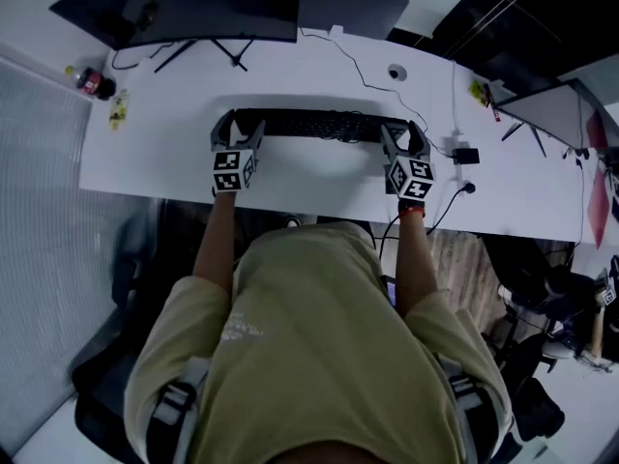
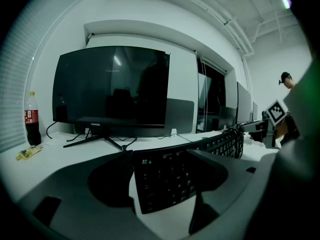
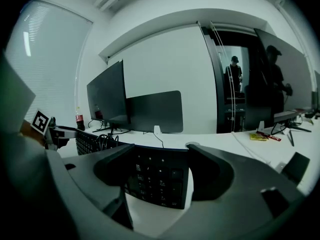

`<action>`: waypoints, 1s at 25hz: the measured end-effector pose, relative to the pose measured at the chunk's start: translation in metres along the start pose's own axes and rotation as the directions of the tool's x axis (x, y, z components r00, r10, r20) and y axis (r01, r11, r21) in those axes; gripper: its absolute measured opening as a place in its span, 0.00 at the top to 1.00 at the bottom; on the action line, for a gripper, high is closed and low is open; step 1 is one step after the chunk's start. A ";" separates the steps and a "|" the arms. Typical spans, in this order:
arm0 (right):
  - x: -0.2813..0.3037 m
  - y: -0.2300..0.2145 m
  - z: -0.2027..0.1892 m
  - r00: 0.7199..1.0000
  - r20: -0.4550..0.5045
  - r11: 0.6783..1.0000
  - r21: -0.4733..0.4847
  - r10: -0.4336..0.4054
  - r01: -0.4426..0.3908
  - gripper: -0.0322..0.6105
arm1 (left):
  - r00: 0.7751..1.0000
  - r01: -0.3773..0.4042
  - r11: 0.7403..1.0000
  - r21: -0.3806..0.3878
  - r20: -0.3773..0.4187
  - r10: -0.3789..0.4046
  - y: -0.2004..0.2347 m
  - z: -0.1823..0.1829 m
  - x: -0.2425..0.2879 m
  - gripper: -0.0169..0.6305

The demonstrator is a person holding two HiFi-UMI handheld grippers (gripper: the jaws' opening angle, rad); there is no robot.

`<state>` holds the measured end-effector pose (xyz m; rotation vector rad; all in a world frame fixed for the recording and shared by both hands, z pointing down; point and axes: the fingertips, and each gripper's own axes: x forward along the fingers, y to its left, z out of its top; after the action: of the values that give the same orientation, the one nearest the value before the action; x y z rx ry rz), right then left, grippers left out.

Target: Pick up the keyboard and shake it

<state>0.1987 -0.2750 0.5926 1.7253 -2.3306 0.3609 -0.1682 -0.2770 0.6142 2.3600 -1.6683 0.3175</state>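
A long black keyboard lies across the white desk in front of me. My left gripper straddles its left end, with both jaws against the keyboard's long edges. My right gripper straddles the right end in the same way, and the number-pad end fills the space between its jaws. In the left gripper view the keyboard's far end carries a tangle of cable. Both marker cubes sit just behind the jaws.
Two dark monitors stand behind the keyboard on thin legs. A cola bottle and a yellow packet lie at the desk's left. A cable and a black adapter lie to the right. A person stands in the far doorway.
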 end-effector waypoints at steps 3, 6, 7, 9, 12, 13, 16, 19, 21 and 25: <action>-0.007 0.003 -0.002 1.000 -0.006 1.000 0.007 -0.010 0.010 0.41 | 1.000 0.010 1.000 -0.003 -0.014 -0.010 -0.001 -0.002 -0.005 0.45; -0.013 0.005 -0.004 1.000 -0.018 1.000 0.014 -0.016 0.016 0.41 | 0.999 0.014 1.000 -0.010 -0.029 -0.015 -0.002 -0.004 -0.010 0.46; -0.015 0.005 -0.004 1.000 -0.020 1.000 0.017 -0.019 0.020 0.41 | 0.999 0.016 1.000 -0.012 -0.031 -0.016 -0.003 -0.004 -0.012 0.47; -0.019 0.006 -0.005 0.999 -0.021 0.999 0.021 -0.026 0.027 0.41 | 0.999 0.020 1.000 -0.014 -0.033 -0.020 -0.003 -0.005 -0.014 0.48; -0.025 0.009 -0.008 0.999 -0.022 0.999 0.026 -0.034 0.034 0.41 | 0.999 0.020 1.000 -0.016 -0.035 -0.021 -0.004 -0.006 -0.019 0.48; -0.027 0.011 -0.008 0.999 -0.023 0.999 0.027 -0.036 0.036 0.41 | 0.999 0.021 1.000 -0.016 -0.037 -0.021 -0.004 -0.006 -0.020 0.48; -0.034 0.014 -0.011 0.999 -0.027 0.999 0.029 -0.040 0.041 0.41 | 0.998 0.026 0.999 -0.020 -0.048 -0.027 -0.004 -0.009 -0.025 0.48; -0.042 0.017 -0.014 0.999 -0.030 0.999 0.031 -0.043 0.044 0.41 | 0.998 0.029 0.999 -0.023 -0.053 -0.030 -0.005 -0.012 -0.030 0.48; -0.047 0.018 -0.016 0.998 -0.033 0.998 0.032 -0.044 0.045 0.41 | 0.998 0.029 0.999 -0.023 -0.058 -0.031 -0.007 -0.013 -0.034 0.48; -0.056 0.022 -0.021 0.998 -0.036 0.998 0.037 -0.045 0.046 0.41 | 0.998 0.032 0.999 -0.026 -0.059 -0.033 -0.009 -0.017 -0.041 0.48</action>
<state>0.1943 -0.2120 0.5932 1.7715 -2.2704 0.4254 -0.1738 -0.2316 0.6171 2.3337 -1.5965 0.3555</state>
